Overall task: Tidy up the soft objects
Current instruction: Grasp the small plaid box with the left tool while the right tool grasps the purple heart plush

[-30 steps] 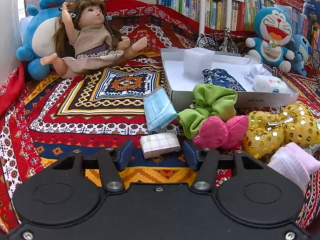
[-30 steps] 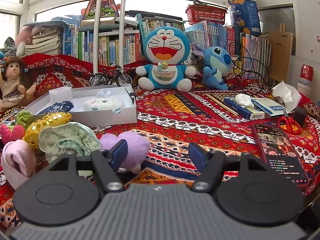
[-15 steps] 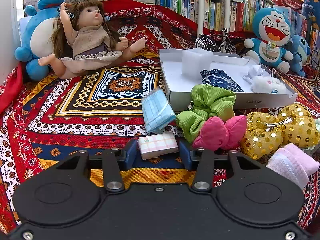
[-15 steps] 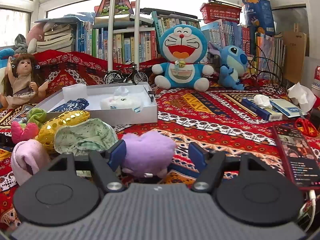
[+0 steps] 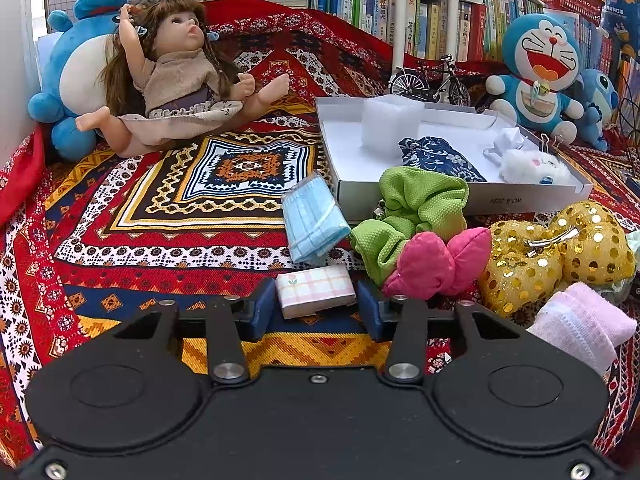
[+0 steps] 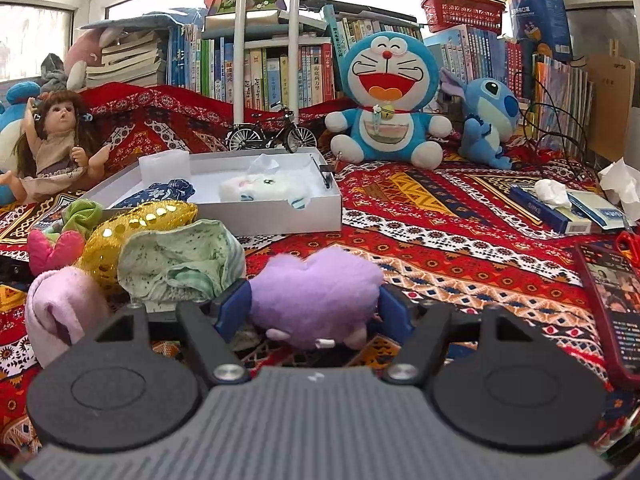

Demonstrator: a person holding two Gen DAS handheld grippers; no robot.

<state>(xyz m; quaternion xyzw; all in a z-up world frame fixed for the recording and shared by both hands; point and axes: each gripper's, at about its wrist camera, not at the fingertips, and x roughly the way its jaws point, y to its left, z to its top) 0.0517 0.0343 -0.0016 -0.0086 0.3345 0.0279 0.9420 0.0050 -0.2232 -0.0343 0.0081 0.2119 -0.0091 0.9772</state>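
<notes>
While the left gripper [image 5: 316, 300] has just been closing, its blue pads now sit against both ends of a small pink-checked block [image 5: 315, 290] lying on the patterned woven cloth [image 5: 160, 216]. The right gripper [image 6: 314, 306], its jaws just widening, has a fuzzy lilac heart plush [image 6: 316, 290] between its pads, touching both; whether they press on it I cannot tell. Beyond lie a pleated blue face mask [image 5: 312, 216], a waffle-textured green scrunchie [image 5: 416, 210], a pink padded bow [image 5: 434, 262] and a gold sequinned bow [image 5: 560, 252]. Farther back, the shallow white cardboard tray [image 5: 532, 202] bears upside-down print I cannot read with certainty.
</notes>
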